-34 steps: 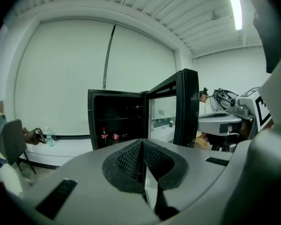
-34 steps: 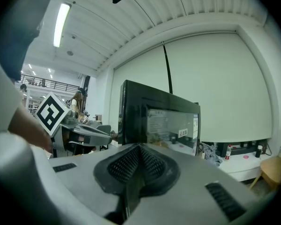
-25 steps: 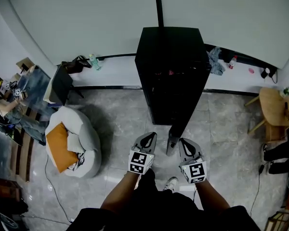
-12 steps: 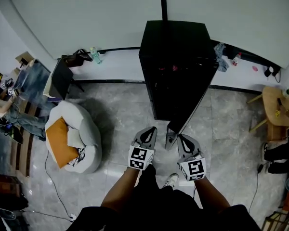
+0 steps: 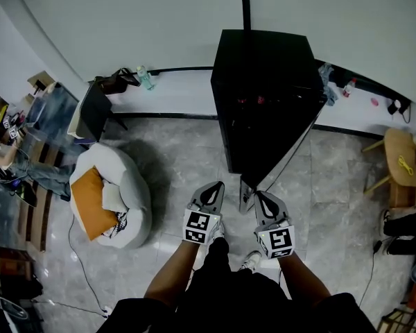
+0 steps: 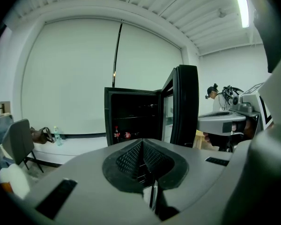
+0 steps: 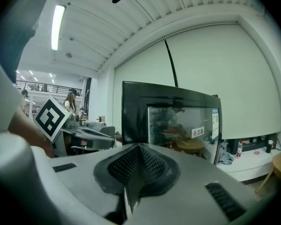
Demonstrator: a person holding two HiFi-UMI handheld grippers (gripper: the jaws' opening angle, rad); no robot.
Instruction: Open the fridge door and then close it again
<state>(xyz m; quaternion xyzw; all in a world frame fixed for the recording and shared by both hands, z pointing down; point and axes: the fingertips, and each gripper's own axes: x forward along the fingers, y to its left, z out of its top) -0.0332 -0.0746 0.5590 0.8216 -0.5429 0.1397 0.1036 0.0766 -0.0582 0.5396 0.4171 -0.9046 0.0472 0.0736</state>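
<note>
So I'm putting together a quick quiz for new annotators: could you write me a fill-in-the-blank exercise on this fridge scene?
1. The door of the black fridge stands ____.
2. The left gripper has its jaws ____, with nothing between them.
3. The cushion on the white beanbag is ____ in colour.

Missing words: open; shut; orange.

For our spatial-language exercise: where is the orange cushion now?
In the head view the orange cushion lies at left, on the white beanbag, left of the left gripper.
</note>
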